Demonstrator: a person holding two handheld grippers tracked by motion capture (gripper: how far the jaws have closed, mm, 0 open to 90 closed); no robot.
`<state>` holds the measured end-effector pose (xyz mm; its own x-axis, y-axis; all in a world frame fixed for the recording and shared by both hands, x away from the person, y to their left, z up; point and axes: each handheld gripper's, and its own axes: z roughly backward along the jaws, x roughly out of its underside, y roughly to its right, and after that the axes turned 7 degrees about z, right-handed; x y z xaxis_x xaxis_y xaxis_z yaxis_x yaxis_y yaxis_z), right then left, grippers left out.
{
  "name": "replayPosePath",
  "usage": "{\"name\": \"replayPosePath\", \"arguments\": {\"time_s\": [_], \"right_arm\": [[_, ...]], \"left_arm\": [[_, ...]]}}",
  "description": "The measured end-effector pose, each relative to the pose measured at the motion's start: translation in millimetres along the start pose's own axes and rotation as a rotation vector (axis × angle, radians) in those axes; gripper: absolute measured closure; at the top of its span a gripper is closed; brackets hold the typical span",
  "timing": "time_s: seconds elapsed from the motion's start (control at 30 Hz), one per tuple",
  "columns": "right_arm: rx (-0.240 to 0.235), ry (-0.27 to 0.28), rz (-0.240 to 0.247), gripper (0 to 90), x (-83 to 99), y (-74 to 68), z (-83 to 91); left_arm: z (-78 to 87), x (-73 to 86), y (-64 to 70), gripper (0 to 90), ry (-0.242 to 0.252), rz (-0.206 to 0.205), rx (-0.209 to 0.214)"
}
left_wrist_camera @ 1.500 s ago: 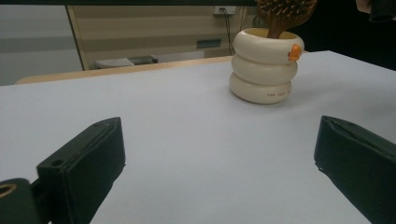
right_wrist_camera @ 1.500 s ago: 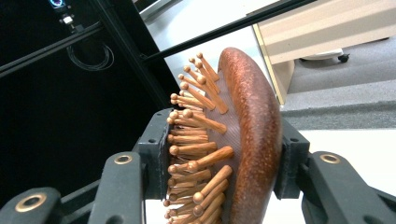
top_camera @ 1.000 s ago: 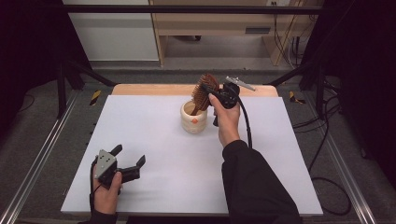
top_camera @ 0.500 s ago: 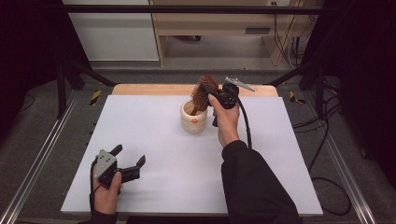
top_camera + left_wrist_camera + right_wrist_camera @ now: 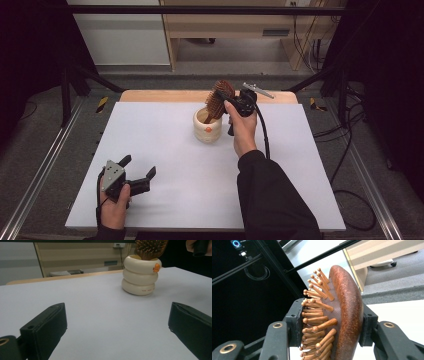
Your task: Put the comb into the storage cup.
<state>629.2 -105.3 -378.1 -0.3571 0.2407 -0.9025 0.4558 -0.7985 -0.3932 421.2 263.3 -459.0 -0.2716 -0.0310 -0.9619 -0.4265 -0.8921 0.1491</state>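
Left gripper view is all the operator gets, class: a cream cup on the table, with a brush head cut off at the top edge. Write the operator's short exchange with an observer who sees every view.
Operator: What is holding that brush?
Observer: The right gripper is shut on the head of the hairbrush, one jaw against the bristles and the other against the wooden back.
Operator: Is the brush inside the cup?
Observer: In the high view its lower end is inside the cup, and the head leans above the rim.
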Motion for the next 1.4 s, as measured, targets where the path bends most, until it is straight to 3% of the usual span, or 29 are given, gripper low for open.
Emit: {"name": "replayPosePath", "arguments": {"time_s": [0.33,1.4], "right_arm": [[0.003,0.003,-0.020,49.1,1.1,4.2,0.3],[-0.013,0.001,-0.014,47.9,1.7,8.4,1.6]], "left_arm": [[-0.2,0.1,-0.2,1.9,0.000,0.003,0.000],[-0.5,0.2,0.5,1.9,-0.002,0.005,0.007]]}}
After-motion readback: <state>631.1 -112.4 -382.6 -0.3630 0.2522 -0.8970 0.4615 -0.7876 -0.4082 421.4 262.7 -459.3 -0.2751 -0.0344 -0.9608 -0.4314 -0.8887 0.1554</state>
